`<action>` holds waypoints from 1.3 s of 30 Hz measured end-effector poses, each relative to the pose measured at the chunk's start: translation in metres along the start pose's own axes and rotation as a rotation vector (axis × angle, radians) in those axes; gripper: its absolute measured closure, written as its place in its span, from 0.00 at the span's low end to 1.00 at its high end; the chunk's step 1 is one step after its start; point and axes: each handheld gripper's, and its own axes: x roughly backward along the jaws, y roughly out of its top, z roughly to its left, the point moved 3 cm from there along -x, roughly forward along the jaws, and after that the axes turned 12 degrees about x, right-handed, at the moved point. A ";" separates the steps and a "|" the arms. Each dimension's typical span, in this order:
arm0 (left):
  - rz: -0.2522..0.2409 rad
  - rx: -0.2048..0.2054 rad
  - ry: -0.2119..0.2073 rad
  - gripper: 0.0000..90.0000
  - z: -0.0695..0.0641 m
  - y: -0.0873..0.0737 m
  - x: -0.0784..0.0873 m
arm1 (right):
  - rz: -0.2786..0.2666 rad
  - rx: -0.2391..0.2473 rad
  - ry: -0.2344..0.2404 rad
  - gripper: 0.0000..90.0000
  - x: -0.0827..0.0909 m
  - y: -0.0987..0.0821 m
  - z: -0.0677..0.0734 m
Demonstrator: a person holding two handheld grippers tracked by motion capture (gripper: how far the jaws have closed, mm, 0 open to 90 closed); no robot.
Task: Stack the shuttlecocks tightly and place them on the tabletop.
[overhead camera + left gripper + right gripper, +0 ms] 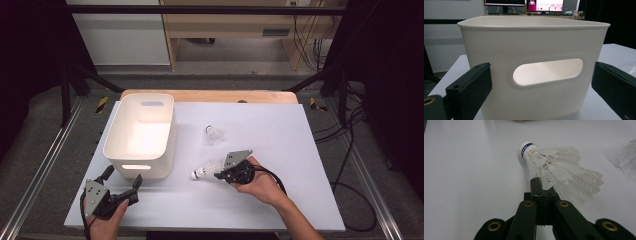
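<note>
Item one: white plastic bin point(141, 134), open-topped, with handle slots in its end walls, standing at the left of the white table point(280, 200). We see nothing inside it in the high view.

Item two: shuttlecock point(206, 170), white feathers, cork tip with a blue band. We find it near the middle of the table, just right of the bin's near corner, tip pointing toward the bin. The right gripper point(224, 173) has its jaws closed on the feather skirt; in the right gripper view the feathers point(564, 173) fan out from between the pinched jaws. Whether the tip rests on the table or hangs just above it we cannot tell.

Item three: second shuttlecock point(215, 134), lying free farther back on the table, apart from both grippers.

Item four: left gripper point(121, 183), jaws spread wide, empty, resting before the bin's near end wall, whose handle slot point(547, 72) shows between them.

Status, as we judge it: the first shuttlecock is grasped, not yet carried to the bin. Left to do: lift, drop in, then collect the second.
</note>
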 end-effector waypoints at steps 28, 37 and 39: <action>-0.003 0.005 0.001 0.03 0.001 0.000 0.000 | -0.024 -0.043 -0.020 1.00 -0.018 0.008 0.008; -0.004 0.008 0.001 0.03 0.001 0.001 0.001 | -0.030 -0.046 -0.014 1.00 -0.025 0.014 0.009; -0.004 0.008 0.001 0.03 0.001 0.001 0.001 | -0.030 -0.045 -0.013 1.00 -0.025 0.014 0.010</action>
